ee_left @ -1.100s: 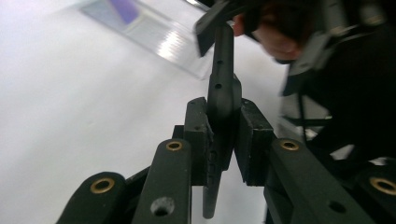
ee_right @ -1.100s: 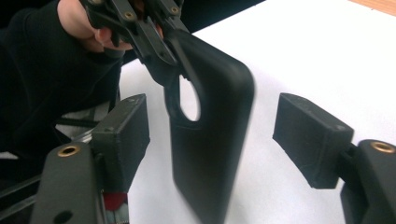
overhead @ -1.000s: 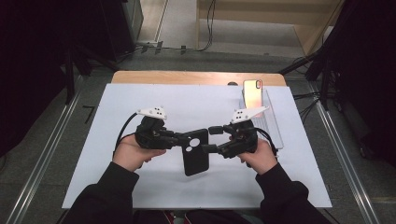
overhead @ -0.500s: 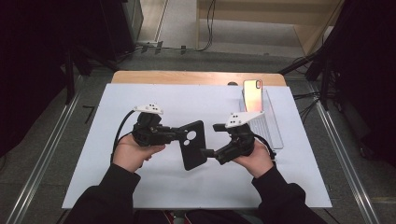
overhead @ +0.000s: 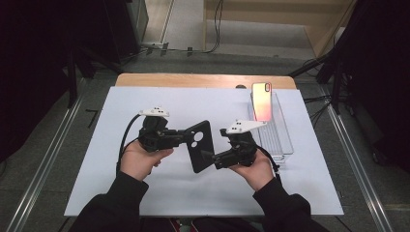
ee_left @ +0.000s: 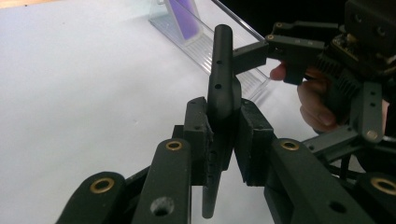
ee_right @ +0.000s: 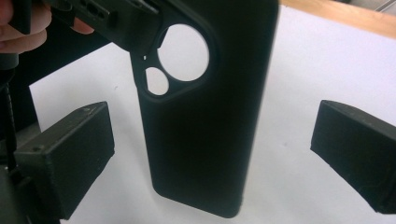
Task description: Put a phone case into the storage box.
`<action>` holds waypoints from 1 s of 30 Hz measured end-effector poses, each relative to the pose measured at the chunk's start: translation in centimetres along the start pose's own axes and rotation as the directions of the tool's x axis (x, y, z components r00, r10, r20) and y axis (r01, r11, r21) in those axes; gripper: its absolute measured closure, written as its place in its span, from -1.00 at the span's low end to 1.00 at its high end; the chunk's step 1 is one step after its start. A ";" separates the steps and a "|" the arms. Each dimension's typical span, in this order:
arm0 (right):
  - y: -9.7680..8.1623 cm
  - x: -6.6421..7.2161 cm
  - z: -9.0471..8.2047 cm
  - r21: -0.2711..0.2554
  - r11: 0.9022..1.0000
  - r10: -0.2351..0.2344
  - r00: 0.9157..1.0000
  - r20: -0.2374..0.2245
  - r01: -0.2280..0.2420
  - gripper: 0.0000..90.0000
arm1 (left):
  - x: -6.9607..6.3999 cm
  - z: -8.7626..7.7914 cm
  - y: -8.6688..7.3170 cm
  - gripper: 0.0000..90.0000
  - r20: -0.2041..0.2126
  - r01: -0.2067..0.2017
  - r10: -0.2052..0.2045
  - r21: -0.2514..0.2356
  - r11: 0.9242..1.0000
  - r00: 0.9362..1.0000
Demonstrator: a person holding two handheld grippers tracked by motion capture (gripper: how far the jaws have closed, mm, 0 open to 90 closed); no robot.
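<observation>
A black phone case (overhead: pixel 199 145) with a round camera cutout hangs over the white mat, tilted. My left gripper (overhead: pixel 186 137) is shut on its upper edge; in the left gripper view the pads (ee_left: pixel 198 135) pinch the thin case (ee_left: pixel 223 70) edge-on. My right gripper (overhead: pixel 205 157) sits at the case's lower right end. Its jaws have just been opening and now stand wide. In the right gripper view the case (ee_right: pixel 205 130) stands between the two pads (ee_right: pixel 74 154) without touching either.
A pinkish phone (overhead: pixel 261 101) leans upright in a clear plastic tray (overhead: pixel 278 140) at the mat's right side, also seen in the left gripper view as the tray (ee_left: pixel 205 46). The white mat (overhead: pixel 145 193) covers a wooden table (overhead: pixel 193 79).
The right gripper has let go of the case, spread its jaws and drawn slightly down and back. The case, held by the left gripper, has tilted.
</observation>
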State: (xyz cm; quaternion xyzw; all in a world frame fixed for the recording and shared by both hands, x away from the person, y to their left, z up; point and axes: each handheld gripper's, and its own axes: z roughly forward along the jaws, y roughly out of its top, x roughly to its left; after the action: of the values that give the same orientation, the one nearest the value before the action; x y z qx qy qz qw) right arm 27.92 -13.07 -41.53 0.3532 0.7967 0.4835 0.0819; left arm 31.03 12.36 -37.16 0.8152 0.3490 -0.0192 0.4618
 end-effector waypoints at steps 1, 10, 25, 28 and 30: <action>-0.1 0.2 0.2 0.001 1.000 0.005 1.000 0.018 -0.005 -1.00 | 0.0 0.0 0.0 0.71 -0.003 0.006 -0.006 0.001 1.000 1.000; -0.4 0.9 1.1 -0.016 0.999 0.042 0.994 0.105 -0.040 -1.00 | -0.6 0.3 0.0 0.71 -0.047 0.040 -0.040 -0.002 0.999 0.998; -0.2 1.9 2.2 -0.032 0.998 0.061 0.987 0.147 -0.057 -1.00 | -2.1 1.7 -0.1 0.71 -0.064 0.058 -0.056 0.017 0.998 0.996; -0.2 1.9 2.2 -0.039 0.997 0.065 0.985 0.160 -0.060 -0.92 | -2.2 1.9 -0.1 0.71 -0.062 0.056 -0.055 0.012 0.998 0.997; -0.2 1.9 2.3 -0.037 0.998 0.065 0.984 0.164 -0.060 -0.90 | -2.4 2.0 -0.1 0.71 -0.061 0.060 -0.060 0.009 0.998 0.996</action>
State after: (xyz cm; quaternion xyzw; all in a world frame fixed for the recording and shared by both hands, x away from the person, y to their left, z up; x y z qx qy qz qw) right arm 27.50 -10.26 -42.49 0.4156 0.7679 0.4675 0.1381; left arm 29.70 9.51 -37.58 0.8071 0.3871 -0.0103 0.4457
